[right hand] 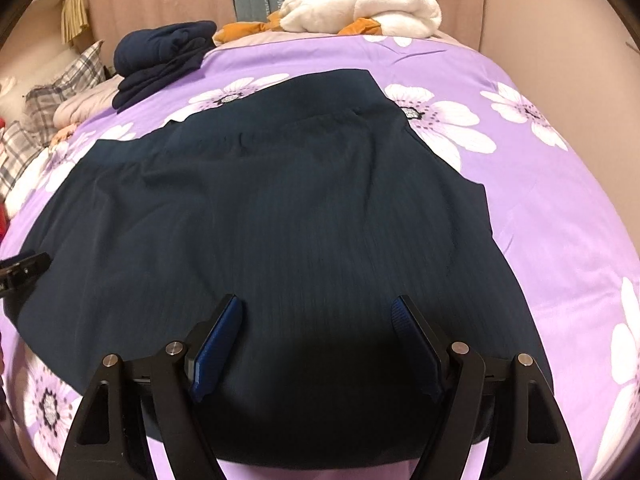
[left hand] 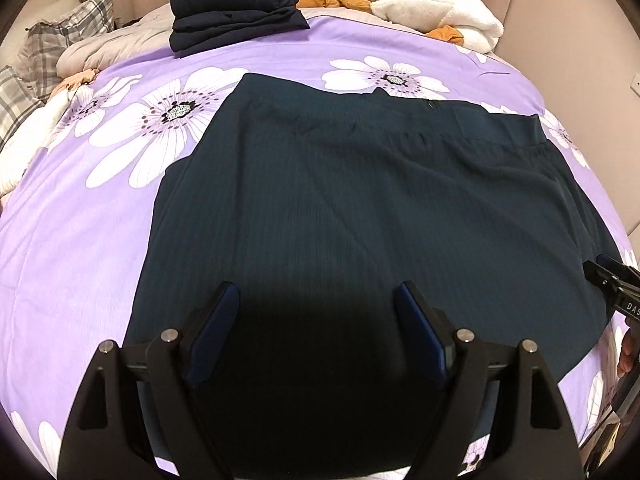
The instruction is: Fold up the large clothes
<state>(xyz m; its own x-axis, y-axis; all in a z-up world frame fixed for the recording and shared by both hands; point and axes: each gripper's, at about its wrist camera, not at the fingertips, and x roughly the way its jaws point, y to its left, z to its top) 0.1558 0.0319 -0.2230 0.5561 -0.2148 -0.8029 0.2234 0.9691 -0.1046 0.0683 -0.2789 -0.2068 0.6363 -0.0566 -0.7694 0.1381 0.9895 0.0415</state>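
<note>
Both wrist views steeply down, close over shared dark garment (left hand: pixel 360 208)

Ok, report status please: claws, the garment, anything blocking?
Left claw open, right claw open, both empty. Dark teal garment spread flat on floral bedsheet, unfolded. Nothing blocking.

A large dark teal garment (left hand: pixel 360 208) of finely ribbed fabric lies spread flat on the purple flowered bedspread (left hand: pixel 80 240), its banded edge with a small zip toward the far side, its broad body reaching the near edge. Light wrinkles cross its far half.
</note>
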